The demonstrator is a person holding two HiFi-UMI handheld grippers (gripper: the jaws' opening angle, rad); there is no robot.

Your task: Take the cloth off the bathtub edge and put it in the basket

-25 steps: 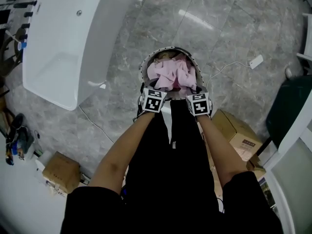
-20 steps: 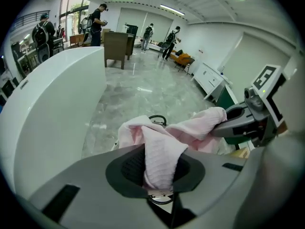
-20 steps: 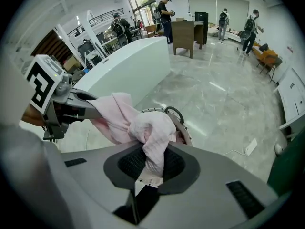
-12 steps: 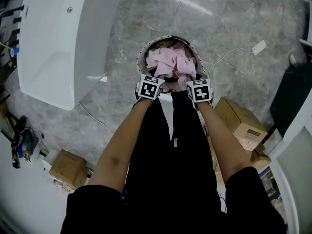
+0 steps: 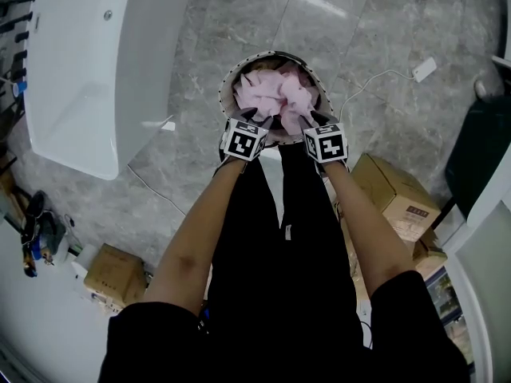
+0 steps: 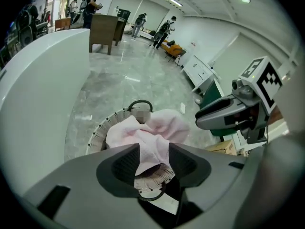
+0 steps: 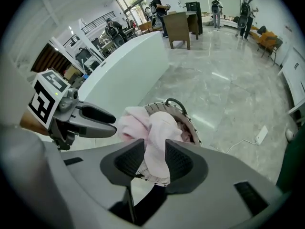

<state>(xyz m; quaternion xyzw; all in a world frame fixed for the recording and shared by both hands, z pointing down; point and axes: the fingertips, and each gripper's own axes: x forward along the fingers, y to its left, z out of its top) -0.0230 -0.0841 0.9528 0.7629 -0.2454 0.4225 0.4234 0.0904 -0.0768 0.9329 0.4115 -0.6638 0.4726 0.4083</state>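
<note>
Head view: the cloth (image 5: 275, 94) is pink, soft and light, heaped in the basket (image 5: 226, 94) and no longer on the tub (image 5: 80, 70), which stands well apart at 10 o'clock of the basket. I judge it limp and a little clingy, so it will sag and may catch on a pad; best taken at a thick fold near the top of the heap, not at a thin edge. My forearms reach out side by side toward 12 o'clock; the left tongs (image 5: 251, 118) and right tongs (image 5: 308, 120) both point steeply down at the basket's near rim, at its 7 and 5 o'clock.

Left gripper view: the left tongs (image 6: 153, 157) have just been opening and stand spread; a fold of cloth (image 6: 147, 132) hangs between the jaws, loose as far as I can judge, over the basket's woven wall (image 6: 101, 133); the right tongs show at 3 o'clock.

Right gripper view: the right tongs (image 7: 153, 159) have also just been opening and stand spread; a strip of cloth (image 7: 156, 135) drapes down the gap and brushes the pads, so I judge it may trail when I lift; the rest lies in the basket (image 7: 189, 123) at 12 o'clock.
</note>
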